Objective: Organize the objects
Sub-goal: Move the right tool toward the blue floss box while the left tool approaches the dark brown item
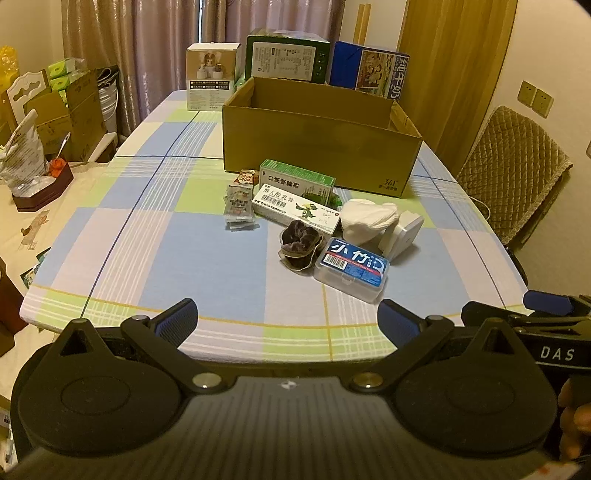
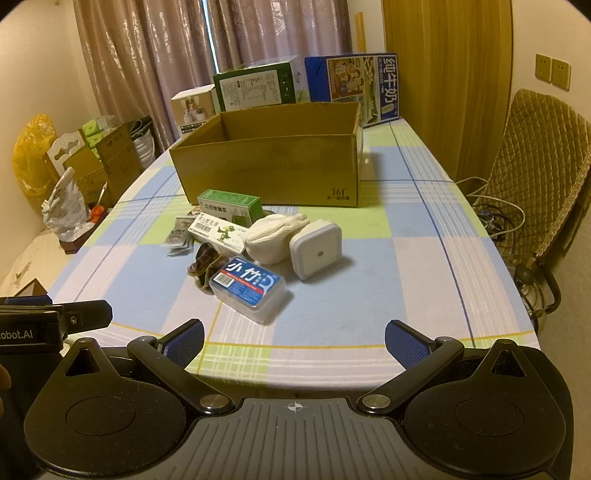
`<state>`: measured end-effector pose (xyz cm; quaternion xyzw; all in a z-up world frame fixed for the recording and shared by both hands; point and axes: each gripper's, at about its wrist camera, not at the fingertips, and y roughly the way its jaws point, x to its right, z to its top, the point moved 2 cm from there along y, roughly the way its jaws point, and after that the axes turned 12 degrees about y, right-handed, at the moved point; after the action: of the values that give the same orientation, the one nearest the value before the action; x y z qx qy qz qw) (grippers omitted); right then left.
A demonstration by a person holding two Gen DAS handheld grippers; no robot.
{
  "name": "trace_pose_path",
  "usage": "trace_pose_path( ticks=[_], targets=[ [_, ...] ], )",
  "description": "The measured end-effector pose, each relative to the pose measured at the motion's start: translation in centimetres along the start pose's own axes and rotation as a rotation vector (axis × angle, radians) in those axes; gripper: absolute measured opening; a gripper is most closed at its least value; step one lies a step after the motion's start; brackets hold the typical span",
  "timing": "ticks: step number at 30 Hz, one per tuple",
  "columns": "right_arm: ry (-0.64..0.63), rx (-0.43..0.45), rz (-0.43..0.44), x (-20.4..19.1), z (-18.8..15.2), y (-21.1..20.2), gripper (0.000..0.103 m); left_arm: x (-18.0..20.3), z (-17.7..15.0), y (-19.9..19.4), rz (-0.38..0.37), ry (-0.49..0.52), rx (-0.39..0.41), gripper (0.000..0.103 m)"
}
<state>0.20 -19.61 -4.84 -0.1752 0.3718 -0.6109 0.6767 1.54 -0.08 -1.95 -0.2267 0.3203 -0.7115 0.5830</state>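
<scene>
The bench (image 1: 122,236), covered in a blue, green and lilac checked cloth, carries everything; a padded chair (image 2: 535,166) stands at its right side and curtains (image 2: 258,33) hang behind its far end. The open cardboard box (image 1: 317,144) sits past the middle of the bench, with three printed cartons upright behind it. Just in front of the box lies a huddle of small things: a green carton (image 1: 295,179) nearest the box, a long white tube box (image 1: 295,206) leaning against it, a white cloth bundle (image 1: 369,219) to the right, and a white square device (image 2: 317,251) touching that bundle. The clear floss-pick case with a blue label (image 2: 249,288) lies nearest the bench's front edge, a dark scrunchie (image 1: 299,245) against its left side, and some sachets (image 1: 239,203) at the left of the group.

Both tools hover over the front edge, well short of the pile. The left hand-held gripper (image 1: 288,321) has its jaws spread wide and empty, the case ahead and slightly right of it. The right hand-held gripper (image 2: 295,343) is likewise spread and empty, the case ahead and a little left
</scene>
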Motion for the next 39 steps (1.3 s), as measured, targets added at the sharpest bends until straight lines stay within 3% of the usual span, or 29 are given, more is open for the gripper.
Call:
trace_pose_path(
  ticks=[20, 27, 39],
  targets=[
    [-0.046, -0.021, 0.036, -0.5, 0.1, 0.9, 0.101, -1.0, 0.3, 0.9, -0.004, 0.045, -0.021, 0.102],
    [-0.081, -0.055, 0.061, -0.9, 1.0, 3.6, 0.101, -3.0, 1.4, 3.5, 0.007, 0.087, -0.045, 0.102],
    [0.054, -0.125, 0.049, -2.5, 0.3, 11.0, 0.101, -6.0, 4.2, 9.2, -0.005, 0.136, -0.078, 0.102]
  ],
)
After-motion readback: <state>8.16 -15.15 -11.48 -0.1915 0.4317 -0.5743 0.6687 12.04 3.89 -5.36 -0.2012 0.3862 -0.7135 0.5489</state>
